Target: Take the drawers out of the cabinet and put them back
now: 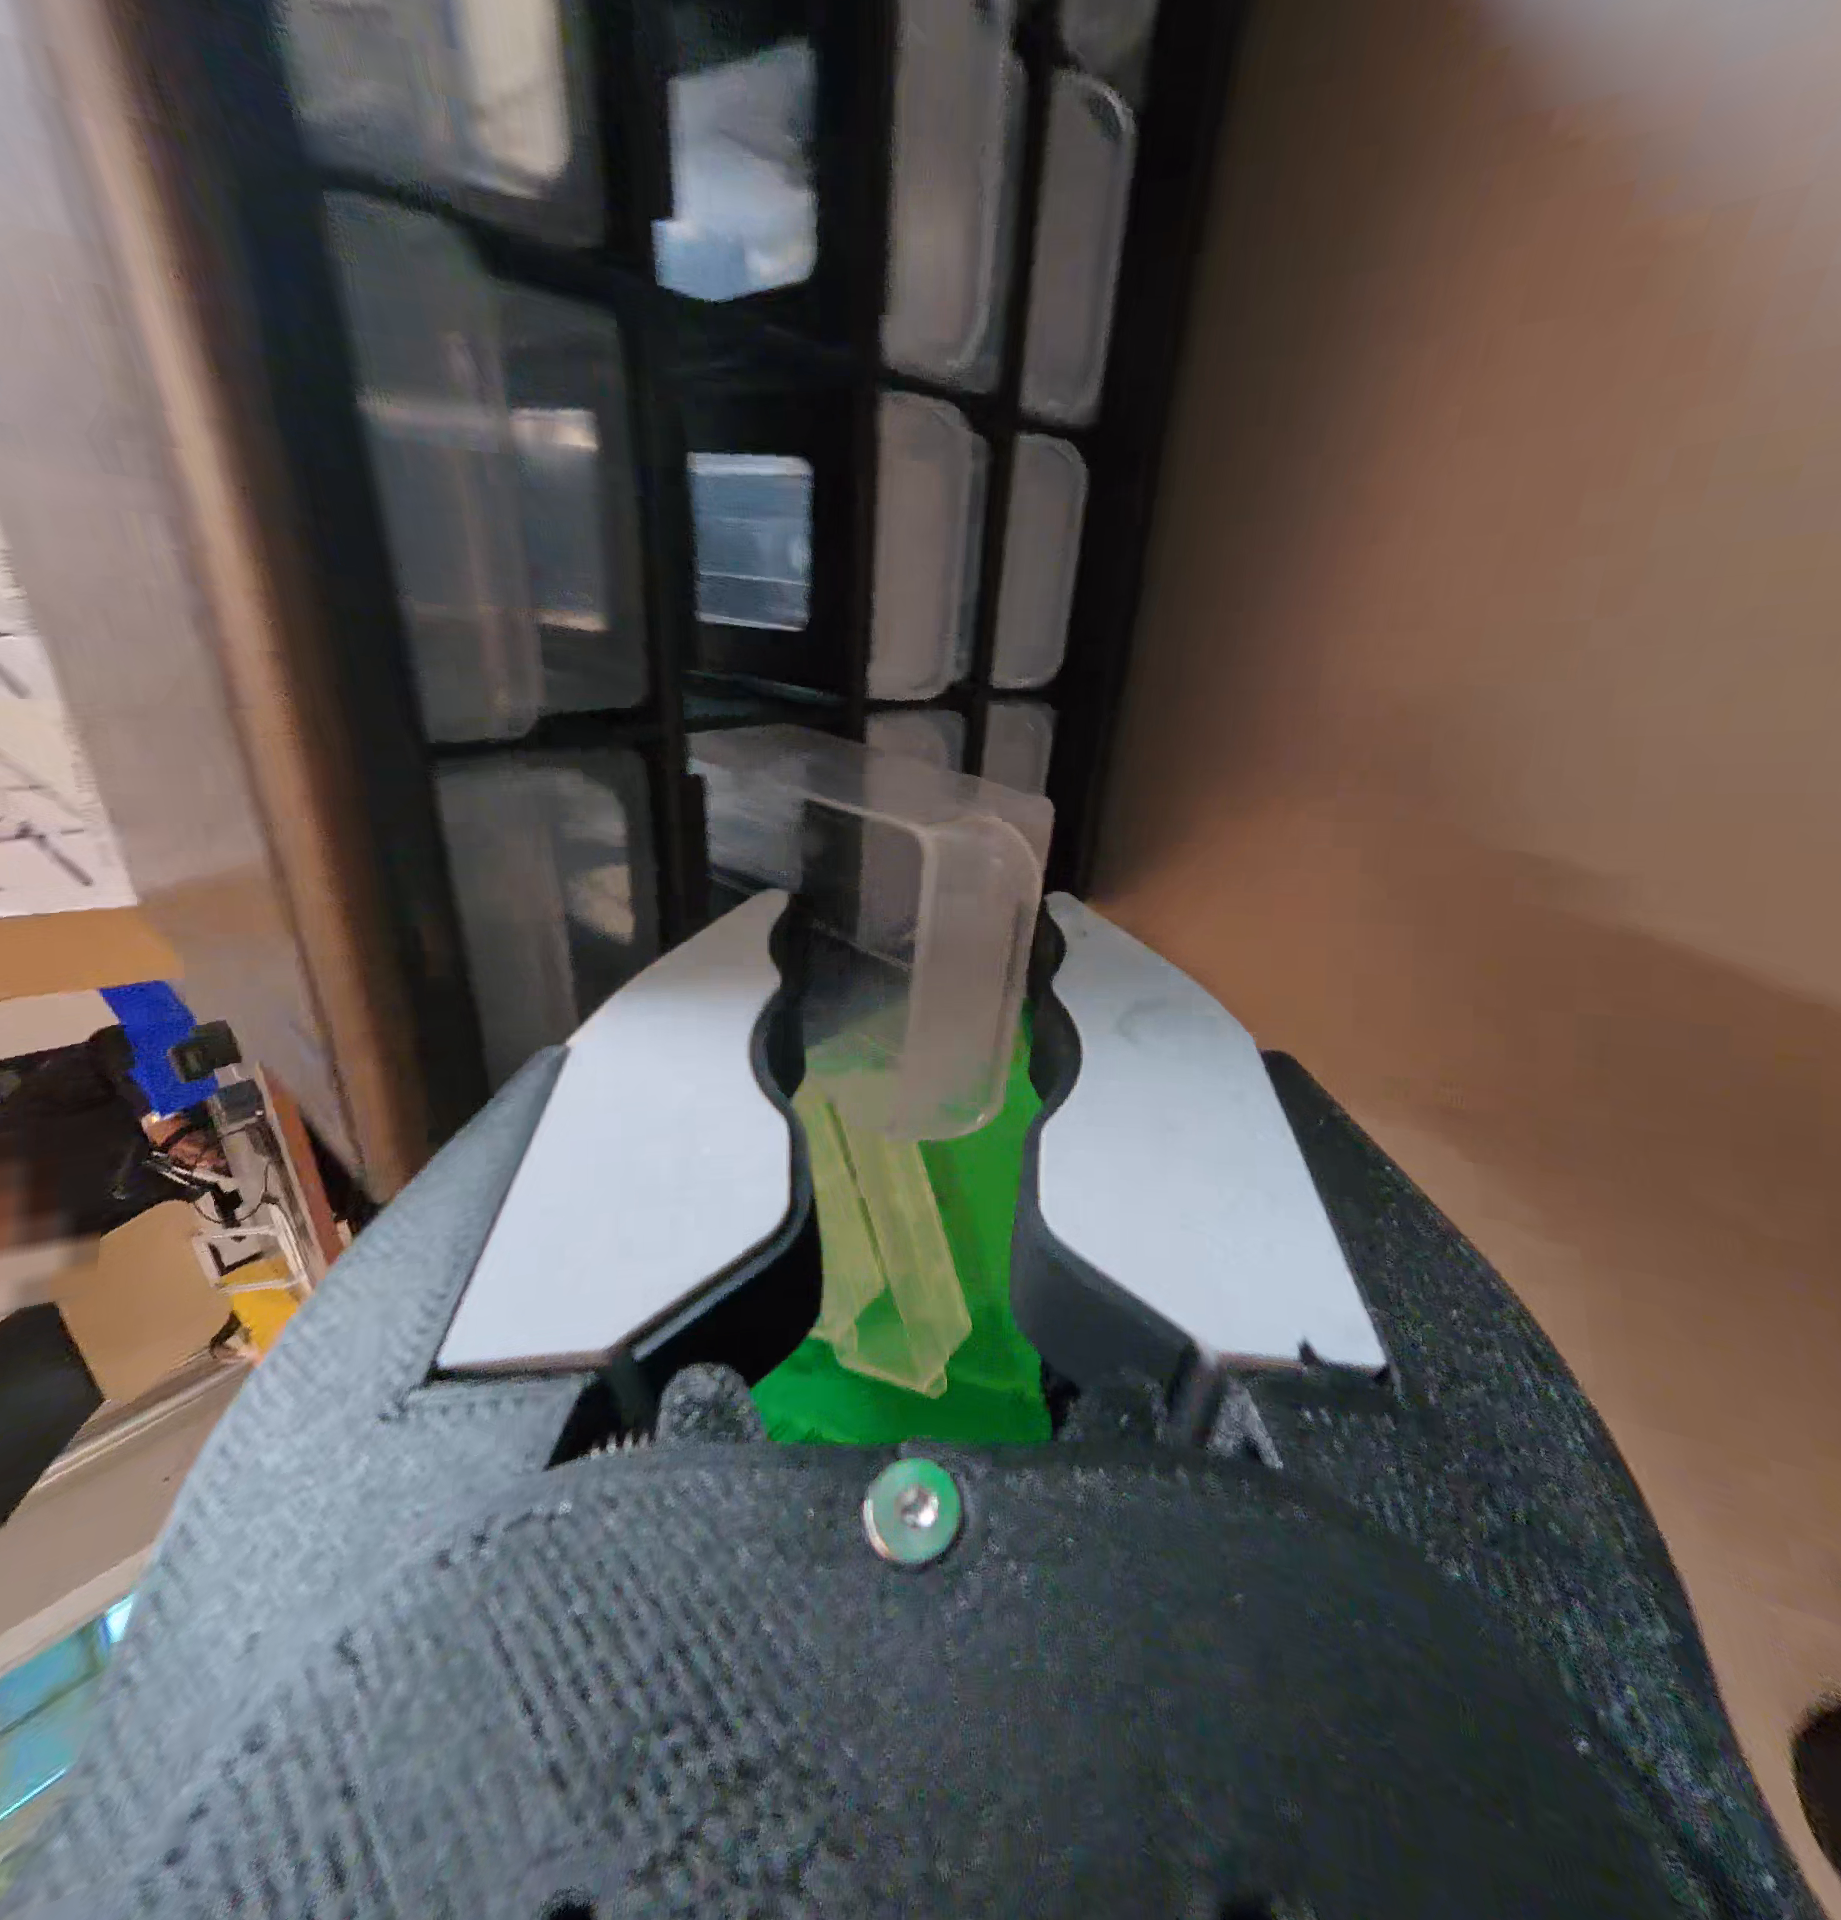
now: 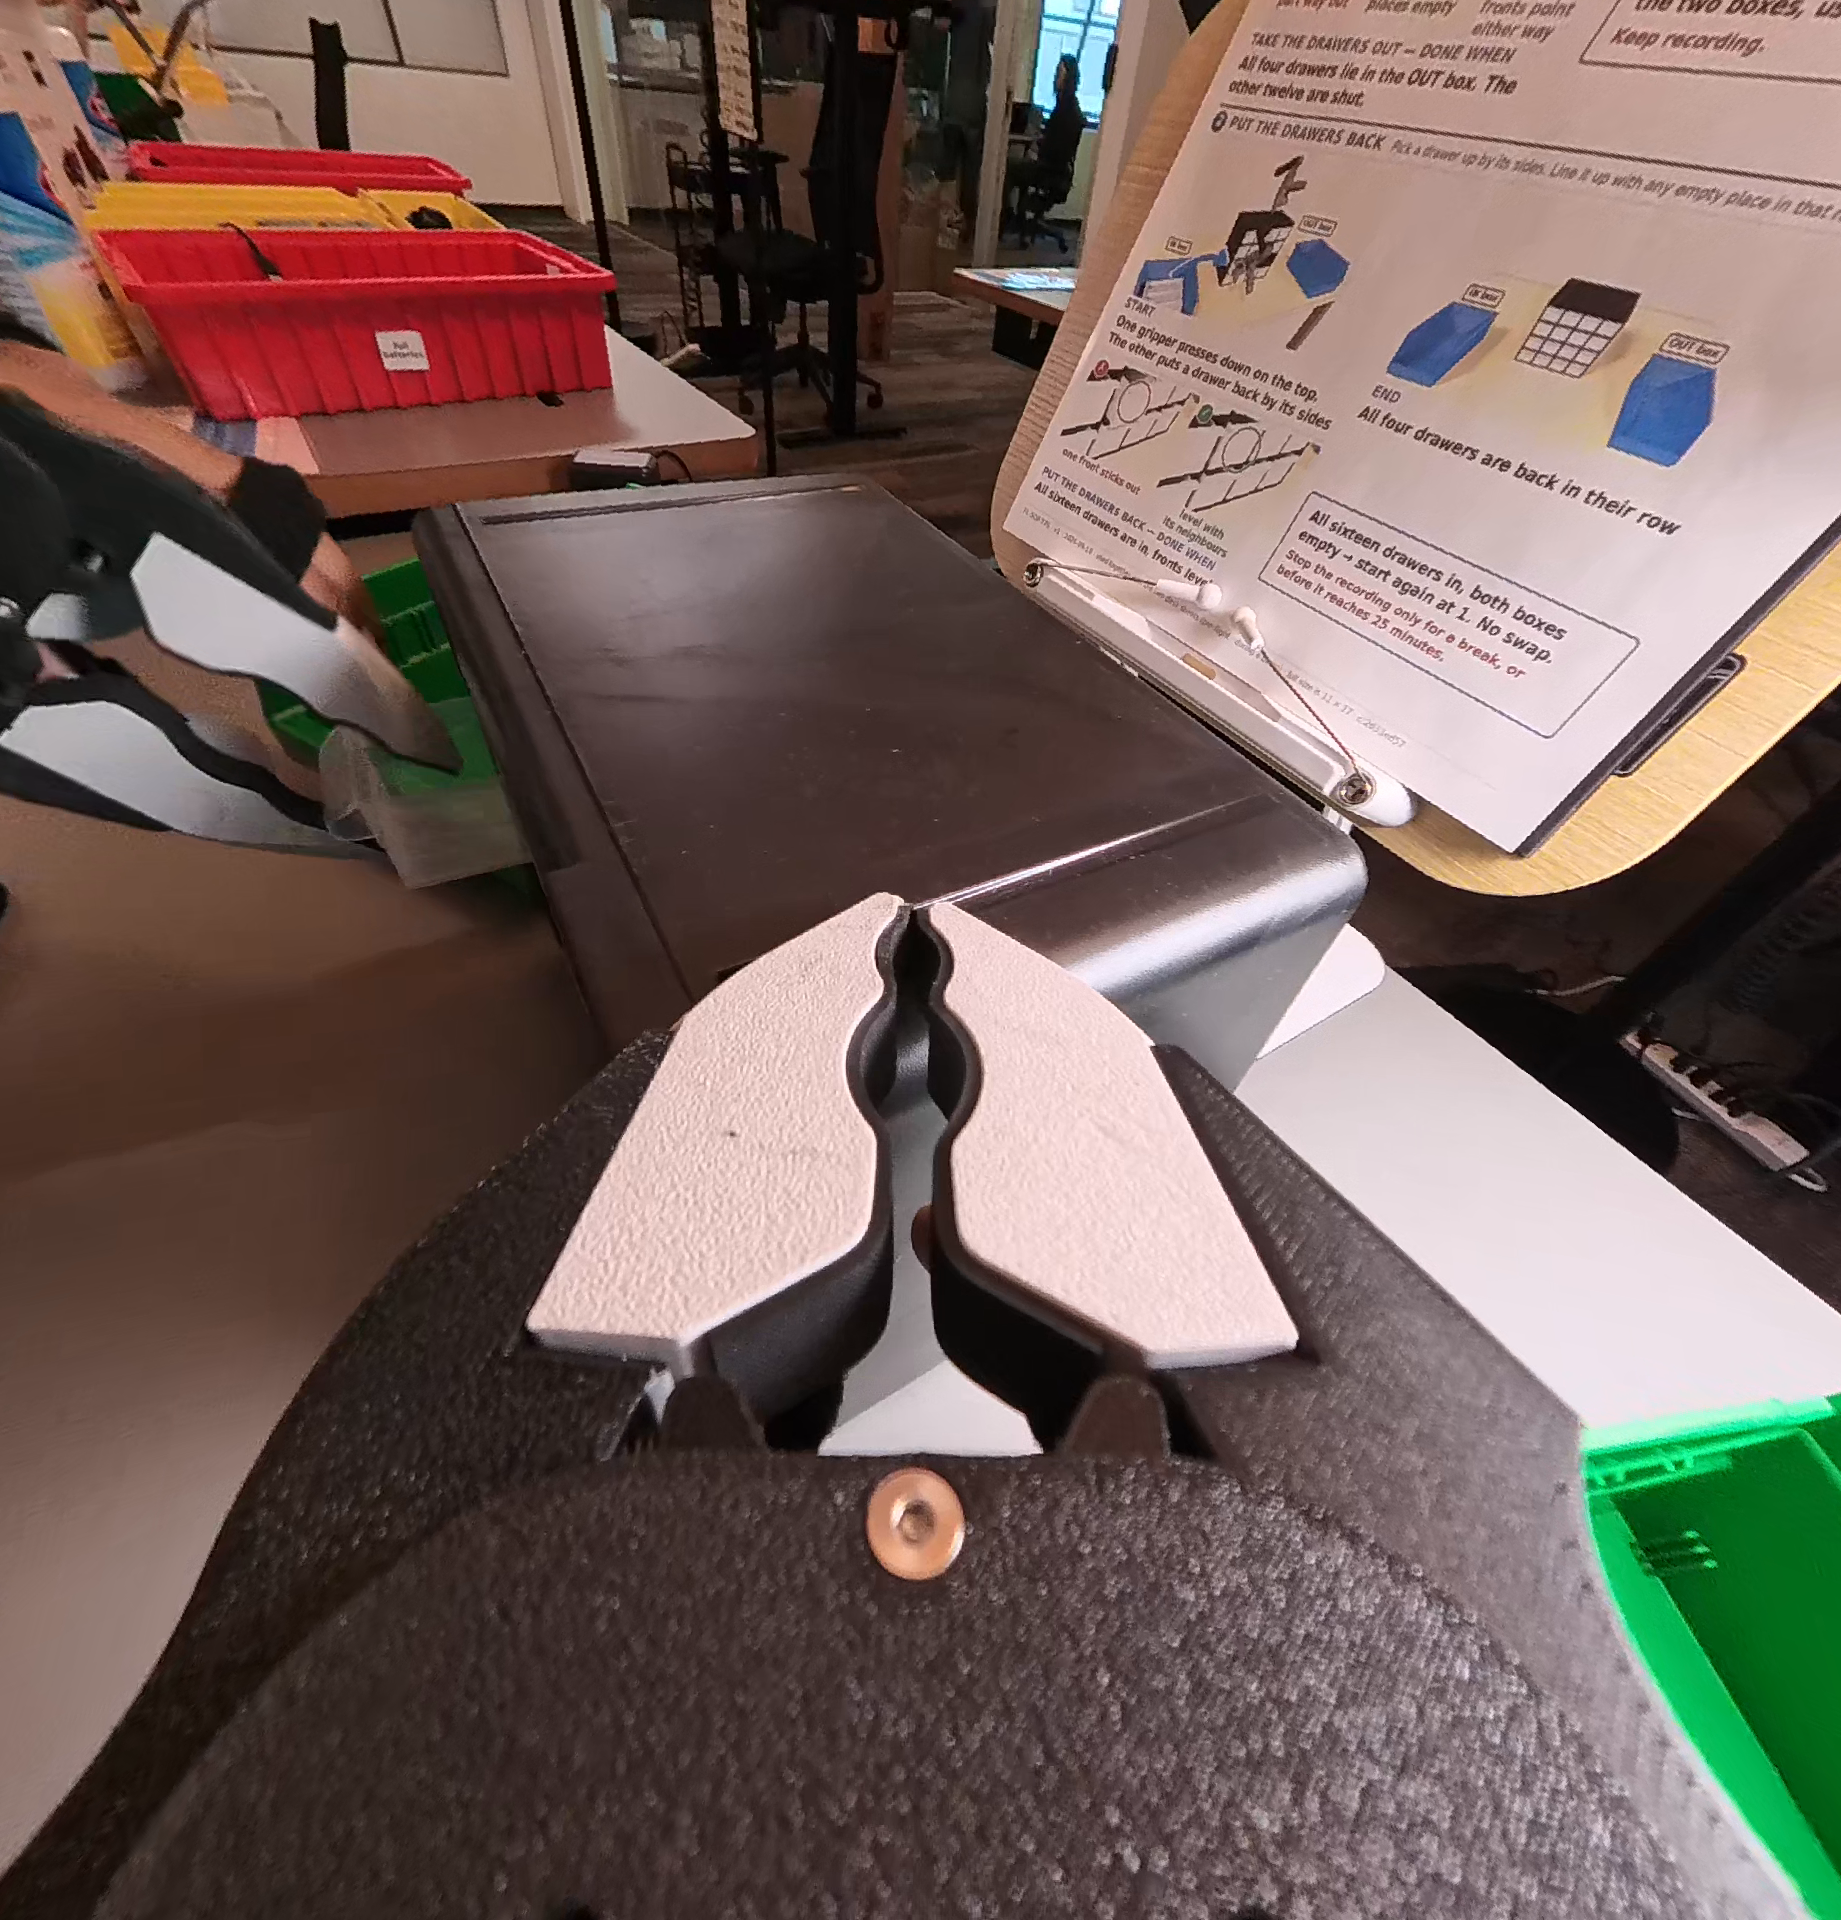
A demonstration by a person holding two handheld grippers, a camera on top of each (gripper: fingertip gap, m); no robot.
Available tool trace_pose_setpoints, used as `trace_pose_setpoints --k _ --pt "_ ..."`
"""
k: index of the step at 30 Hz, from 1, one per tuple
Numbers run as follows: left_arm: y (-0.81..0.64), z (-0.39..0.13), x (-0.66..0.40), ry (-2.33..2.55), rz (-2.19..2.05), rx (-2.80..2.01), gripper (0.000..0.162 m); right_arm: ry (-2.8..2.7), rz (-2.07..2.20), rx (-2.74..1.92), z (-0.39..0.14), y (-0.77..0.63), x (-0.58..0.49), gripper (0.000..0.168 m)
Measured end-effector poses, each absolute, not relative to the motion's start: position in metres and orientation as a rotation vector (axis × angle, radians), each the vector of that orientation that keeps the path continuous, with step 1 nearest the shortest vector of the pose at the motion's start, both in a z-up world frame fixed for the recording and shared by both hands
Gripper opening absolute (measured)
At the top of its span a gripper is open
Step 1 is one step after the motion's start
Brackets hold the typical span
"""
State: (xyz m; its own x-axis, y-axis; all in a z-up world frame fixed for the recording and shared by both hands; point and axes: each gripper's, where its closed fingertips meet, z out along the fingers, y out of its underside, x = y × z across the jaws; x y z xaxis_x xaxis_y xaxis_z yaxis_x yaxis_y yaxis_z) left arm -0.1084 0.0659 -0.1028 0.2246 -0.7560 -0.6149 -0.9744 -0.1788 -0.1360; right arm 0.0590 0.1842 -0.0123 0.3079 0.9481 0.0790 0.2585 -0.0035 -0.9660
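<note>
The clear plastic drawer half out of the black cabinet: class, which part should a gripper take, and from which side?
Grip the clear plastic drawer across its two side walls near the protruding front end, approaching head-on from the black cabinet's front. Its long flat sides are parallel, and the left gripper already straddles it this way.

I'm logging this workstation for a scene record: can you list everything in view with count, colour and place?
cabinet: one, black, on the table, top facing the right wrist view
drawer: one, clear, partly out of the cabinet front
shut drawers: several, clear, in the cabinet grid
green bins: two, either side of the cabinet
red bins: two, far table
yellow bins: at least one, between the red ones
instruction sheet: one, white, on a stand to the right
left hand-held gripper: grey fingers, shut on the drawer
right hand-held gripper: grey fingers, shut, at the cabinet top's near edge
</note>
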Motion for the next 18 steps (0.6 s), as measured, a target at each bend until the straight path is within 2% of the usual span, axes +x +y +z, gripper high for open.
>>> trace_pose_setpoints --k 3,7,9,18 --pt "0.062 -0.094 -0.114 1.467 0.469 -1.960 0.044 -1.163 0.808 -1.498 -0.012 0.184 0.059 0.000" --pt "0.052 -0.090 -0.121 1.295 0.316 -1.922 0.035 -1.158 0.837 -1.498 -0.012 0.184 0.059 0.000" --pt "0.052 -0.093 -0.125 1.242 0.285 -1.895 0.023 -1.151 0.853 -1.498 -0.012 0.184 0.059 0.000" --pt "0.089 -0.091 -0.127 1.073 0.407 -1.790 0.023 -1.135 0.877 -1.497 -0.012 0.184 0.059 0.000"
